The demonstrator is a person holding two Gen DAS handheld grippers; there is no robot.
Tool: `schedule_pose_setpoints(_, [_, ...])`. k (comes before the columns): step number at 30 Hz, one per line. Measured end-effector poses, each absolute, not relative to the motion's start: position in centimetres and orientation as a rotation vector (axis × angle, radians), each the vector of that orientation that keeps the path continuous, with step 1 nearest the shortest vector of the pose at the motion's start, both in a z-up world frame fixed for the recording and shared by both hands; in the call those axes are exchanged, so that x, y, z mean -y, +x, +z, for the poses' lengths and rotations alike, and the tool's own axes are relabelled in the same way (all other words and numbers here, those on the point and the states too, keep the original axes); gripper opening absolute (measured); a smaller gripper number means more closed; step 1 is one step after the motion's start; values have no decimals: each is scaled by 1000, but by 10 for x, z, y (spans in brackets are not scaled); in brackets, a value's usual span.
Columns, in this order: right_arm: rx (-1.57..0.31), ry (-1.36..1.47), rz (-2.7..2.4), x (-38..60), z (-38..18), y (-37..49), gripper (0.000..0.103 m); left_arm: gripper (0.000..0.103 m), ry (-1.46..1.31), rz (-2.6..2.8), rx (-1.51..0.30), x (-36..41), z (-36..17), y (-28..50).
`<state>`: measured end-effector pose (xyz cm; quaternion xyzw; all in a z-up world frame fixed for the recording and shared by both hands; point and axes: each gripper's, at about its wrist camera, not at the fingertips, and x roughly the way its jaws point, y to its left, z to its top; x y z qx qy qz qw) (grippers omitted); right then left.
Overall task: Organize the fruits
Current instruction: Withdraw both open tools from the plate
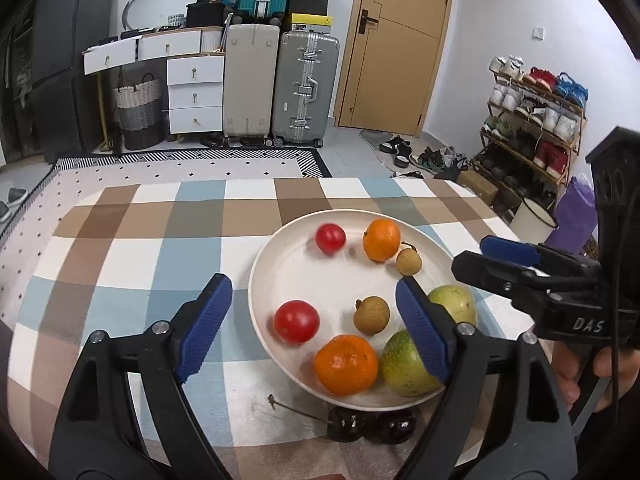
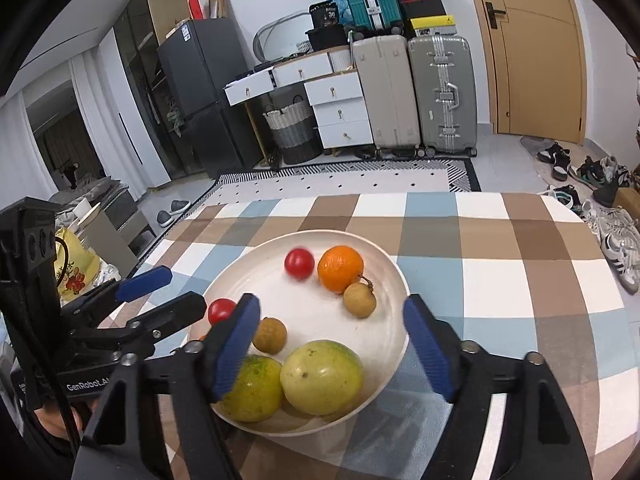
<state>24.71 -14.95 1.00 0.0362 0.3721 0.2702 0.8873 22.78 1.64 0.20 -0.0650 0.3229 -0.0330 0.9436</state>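
Both wrist views look down closely, sharing the plate [image 1: 276,256] from opposite sides.

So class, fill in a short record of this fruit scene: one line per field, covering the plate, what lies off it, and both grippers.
plate: white, on checked tablecloth
on plate: two red tomatoes, two oranges, two longans, two green fruits
off plate: two dark cherries, at plate's near edge
left gripper: open, empty
right gripper: open, empty
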Motion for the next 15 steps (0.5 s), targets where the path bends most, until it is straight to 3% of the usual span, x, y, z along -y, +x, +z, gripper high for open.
schedule_pose_setpoints(2, [-778,67,553,148,11,246,97,86,-108,-57,-657,-16,3,223])
schedule_pose_setpoints(4, [-770,70,530,148,13,243,101,91,-96,-45,-658,-17,4,216])
schedule_pose_setpoints(10, [-762,44,540,142,23,230,102,101,-57,26,-621,-20,5,189])
schedule_pose_setpoints(15, [-756,23,543,141,20,207,102,101,-16,32,-605,-20,4,165])
